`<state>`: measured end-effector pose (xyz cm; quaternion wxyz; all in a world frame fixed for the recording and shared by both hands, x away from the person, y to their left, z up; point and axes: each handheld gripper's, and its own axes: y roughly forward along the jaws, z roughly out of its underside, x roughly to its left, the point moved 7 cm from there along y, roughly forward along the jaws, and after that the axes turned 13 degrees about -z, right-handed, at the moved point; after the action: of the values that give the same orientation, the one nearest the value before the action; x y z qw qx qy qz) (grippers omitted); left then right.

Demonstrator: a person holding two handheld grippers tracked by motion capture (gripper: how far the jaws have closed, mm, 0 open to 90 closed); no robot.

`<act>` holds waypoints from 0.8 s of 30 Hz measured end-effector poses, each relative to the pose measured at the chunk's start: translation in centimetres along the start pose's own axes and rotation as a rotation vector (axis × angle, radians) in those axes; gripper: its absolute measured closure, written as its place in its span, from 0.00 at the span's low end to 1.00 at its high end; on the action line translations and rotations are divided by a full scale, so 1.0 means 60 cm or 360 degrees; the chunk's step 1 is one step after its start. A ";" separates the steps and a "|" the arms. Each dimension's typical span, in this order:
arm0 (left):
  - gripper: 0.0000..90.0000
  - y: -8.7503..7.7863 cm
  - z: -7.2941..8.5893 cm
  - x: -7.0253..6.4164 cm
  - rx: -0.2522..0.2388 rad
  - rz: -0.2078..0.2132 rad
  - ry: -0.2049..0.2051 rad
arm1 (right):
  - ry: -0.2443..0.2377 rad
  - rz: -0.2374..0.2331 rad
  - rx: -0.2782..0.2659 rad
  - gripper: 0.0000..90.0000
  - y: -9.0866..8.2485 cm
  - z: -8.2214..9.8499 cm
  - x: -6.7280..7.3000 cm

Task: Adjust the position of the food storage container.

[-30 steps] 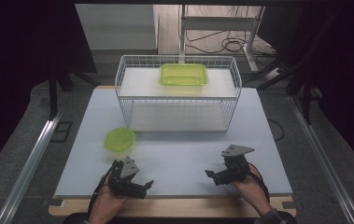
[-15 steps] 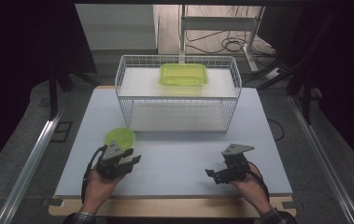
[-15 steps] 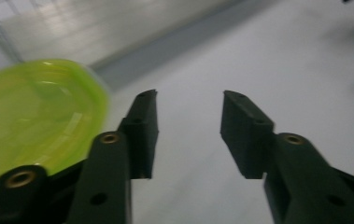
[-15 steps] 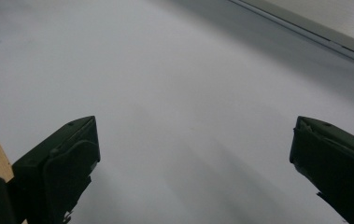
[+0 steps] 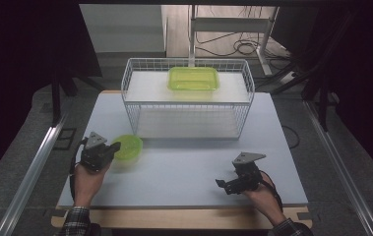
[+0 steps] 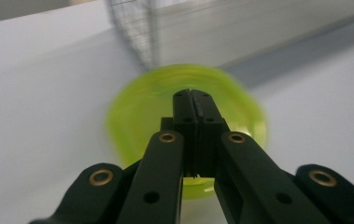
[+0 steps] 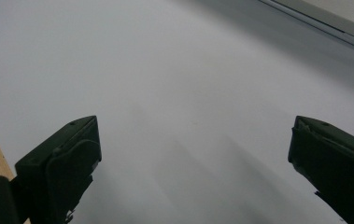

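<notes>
We saw the left gripper (image 5: 115, 146) with its jaws pressed together, hovering over the round, translucent green plastic lid (image 5: 127, 146), which lay flat at the bench's (image 5: 184, 167) lower left. The right gripper (image 5: 222, 184) held its jaws wide apart, lower right.

We see a lime-green round bowl (image 5: 127, 146) and a lime-green rectangular container (image 5: 193, 78), a white wire-grid basket (image 5: 186, 129), a pale grey-white bench (image 5: 184, 167) edged in light wood, black tongs (image 6: 193, 100) with brass-coloured rivets, and a sleeve (image 5: 75, 219) that looks plaid.
</notes>
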<state>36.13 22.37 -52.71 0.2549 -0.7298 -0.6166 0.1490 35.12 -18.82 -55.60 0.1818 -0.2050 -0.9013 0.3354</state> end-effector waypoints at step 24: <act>1.00 0.073 0.014 0.034 0.0126 -0.0163 -0.0008 | -0.0027 0.0000 0.0079 0.03 0.011 0.009 0.002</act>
<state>39.71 24.02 -55.64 0.2894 -0.6862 -0.6474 0.1618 34.93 -18.61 -56.39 0.1794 -0.1975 -0.8942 0.3595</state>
